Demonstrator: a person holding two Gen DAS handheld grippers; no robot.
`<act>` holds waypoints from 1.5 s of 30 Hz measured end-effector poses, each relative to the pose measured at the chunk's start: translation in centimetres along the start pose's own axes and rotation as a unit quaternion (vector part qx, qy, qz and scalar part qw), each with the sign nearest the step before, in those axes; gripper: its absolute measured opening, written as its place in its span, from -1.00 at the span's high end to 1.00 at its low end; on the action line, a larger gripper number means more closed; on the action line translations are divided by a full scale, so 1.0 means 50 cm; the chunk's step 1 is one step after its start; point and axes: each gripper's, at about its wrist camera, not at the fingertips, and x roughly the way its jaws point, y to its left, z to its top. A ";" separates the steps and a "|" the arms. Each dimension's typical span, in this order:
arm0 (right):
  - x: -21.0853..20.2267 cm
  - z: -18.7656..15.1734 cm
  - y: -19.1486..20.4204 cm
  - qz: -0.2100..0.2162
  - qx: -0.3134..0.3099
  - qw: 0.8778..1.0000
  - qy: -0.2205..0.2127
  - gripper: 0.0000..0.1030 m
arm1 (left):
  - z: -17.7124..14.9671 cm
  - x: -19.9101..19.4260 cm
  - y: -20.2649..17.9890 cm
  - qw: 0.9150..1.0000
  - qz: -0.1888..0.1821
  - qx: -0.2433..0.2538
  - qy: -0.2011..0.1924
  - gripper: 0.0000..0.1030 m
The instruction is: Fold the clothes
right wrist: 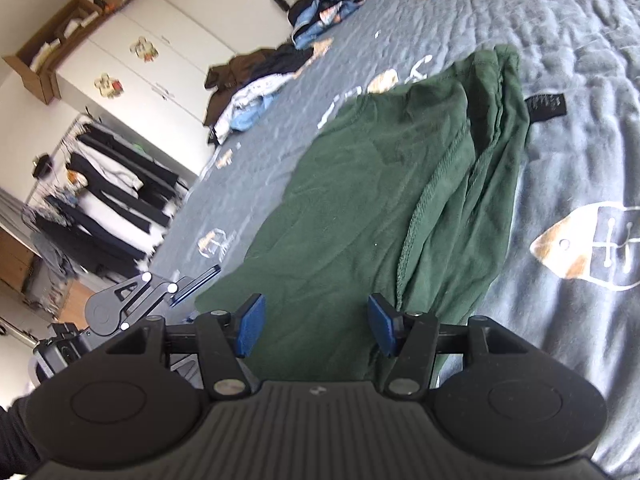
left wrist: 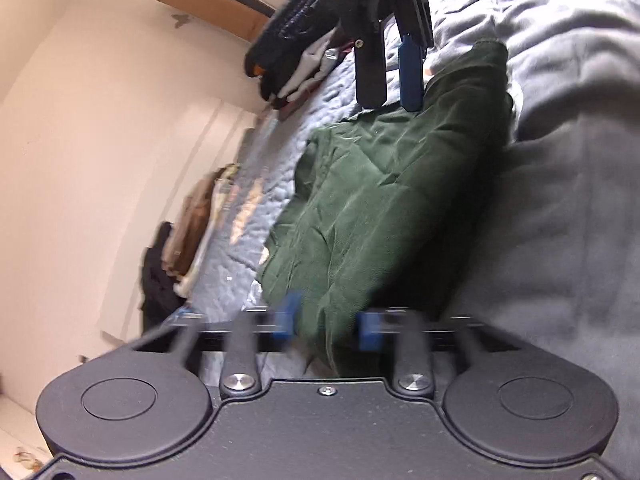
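I see the green shirt (right wrist: pixel 360 208) lying half-folded on the grey bedspread (right wrist: pixel 560 60). My left gripper (left wrist: pixel 326 320) and right gripper (right wrist: pixel 316 326) both stand apart over its near edges, pads clamping nothing.

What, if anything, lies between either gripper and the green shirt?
Nothing visible. The green shirt lies directly under both open grippers: left gripper, right gripper. Only a black tag lies beside it.
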 end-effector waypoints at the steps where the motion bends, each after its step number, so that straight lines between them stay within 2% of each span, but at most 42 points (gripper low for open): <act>1: 0.002 -0.001 0.004 -0.001 -0.003 1.000 -0.001 -0.09 | 0.000 0.007 -0.006 1.000 0.007 -0.004 0.005 -0.29; 5: 0.003 -0.005 0.026 0.021 -0.020 1.000 -0.010 -0.09 | -0.007 0.022 0.000 0.999 0.017 -0.030 0.016 -0.20; 8: 0.032 -0.014 0.020 0.005 -0.025 1.000 0.008 -0.09 | -0.025 0.023 0.014 0.999 0.035 -0.020 0.036 -0.16; 13: 0.052 -0.019 -0.006 -0.001 -0.012 1.000 0.020 -0.02 | -0.069 0.003 0.024 0.999 0.039 0.011 0.028 -0.20; 18: 0.037 -0.024 0.000 -0.012 -0.018 1.000 0.019 -0.03 | -0.040 -0.013 0.003 0.998 0.044 0.033 -0.004 -0.21; 20: 0.029 -0.021 0.006 -0.006 -0.017 1.000 0.015 -0.07 | -0.025 -0.005 -0.017 0.997 0.058 0.051 -0.012 -0.26; 25: 0.032 -0.030 0.031 0.011 -0.048 0.998 0.028 -0.10 | -0.014 0.036 -0.011 0.997 0.075 0.033 0.005 -0.29; 27: 0.037 -0.037 0.035 0.009 -0.061 0.997 0.036 -0.09 | -0.025 0.039 -0.007 0.995 0.085 0.047 0.008 -0.30; 29: 0.037 -0.041 0.029 0.004 -0.062 0.997 0.041 -0.09 | -0.039 0.039 0.001 0.994 0.095 0.055 0.008 -0.37; 31: 0.028 -0.039 0.029 -0.004 -0.067 0.997 0.047 -0.09 | -0.051 0.037 0.011 0.993 0.102 0.056 0.002 -0.53; 34: 0.015 -0.045 0.033 -0.018 -0.087 0.994 0.056 -0.06 | -0.045 0.042 0.008 0.990 0.118 0.075 -0.006 -0.70; 39: -0.003 -0.029 0.038 -0.017 -0.068 0.997 0.033 -0.10 | -0.018 0.040 -0.006 0.989 0.121 0.084 -0.025 -0.69; 44: -0.017 0.002 0.047 0.000 -0.057 0.998 -0.029 -0.11 | -0.009 0.067 -0.012 0.989 0.121 0.080 -0.021 -0.68; 45: -0.011 0.007 0.046 0.005 -0.049 0.998 -0.035 -0.12 | -0.010 0.069 -0.011 0.990 0.117 0.078 -0.020 -0.52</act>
